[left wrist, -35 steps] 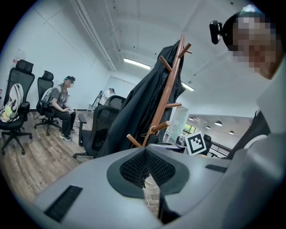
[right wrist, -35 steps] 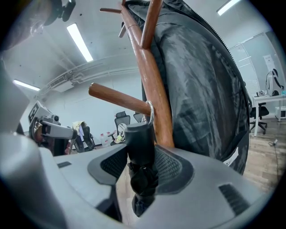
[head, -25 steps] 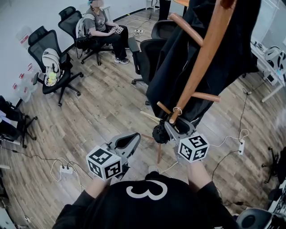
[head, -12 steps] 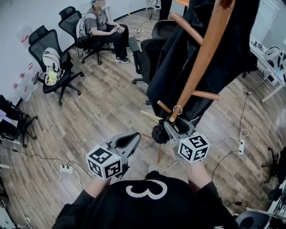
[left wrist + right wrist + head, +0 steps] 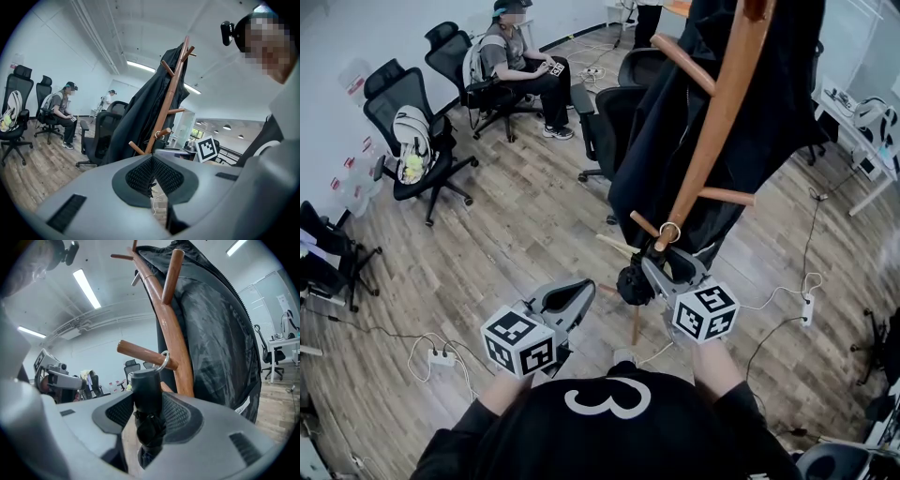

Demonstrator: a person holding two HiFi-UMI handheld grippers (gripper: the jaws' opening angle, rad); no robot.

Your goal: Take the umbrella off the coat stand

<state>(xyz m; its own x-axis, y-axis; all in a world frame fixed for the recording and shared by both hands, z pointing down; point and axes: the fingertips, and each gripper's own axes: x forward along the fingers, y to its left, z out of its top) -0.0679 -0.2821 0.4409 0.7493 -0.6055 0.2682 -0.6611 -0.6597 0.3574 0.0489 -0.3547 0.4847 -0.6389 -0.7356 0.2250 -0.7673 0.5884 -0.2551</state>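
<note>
Your left gripper [image 5: 570,296] is hovering nearest you, its fingers [image 5: 140,176] pressing together on nothing. Your right gripper [image 5: 659,269] is gripping the black folded umbrella [image 5: 146,394], which is standing upright between its fingers [image 5: 180,414]. Just above those fingers, the umbrella's metal ring [image 5: 163,360] is looping around a short peg [image 5: 140,352] of the wooden coat stand [image 5: 713,122]. Behind the fingers, a black coat [image 5: 773,112] is draping over the stand. Farther beyond, an office chair [image 5: 616,112] is standing and a person [image 5: 517,61] is sitting.
</note>
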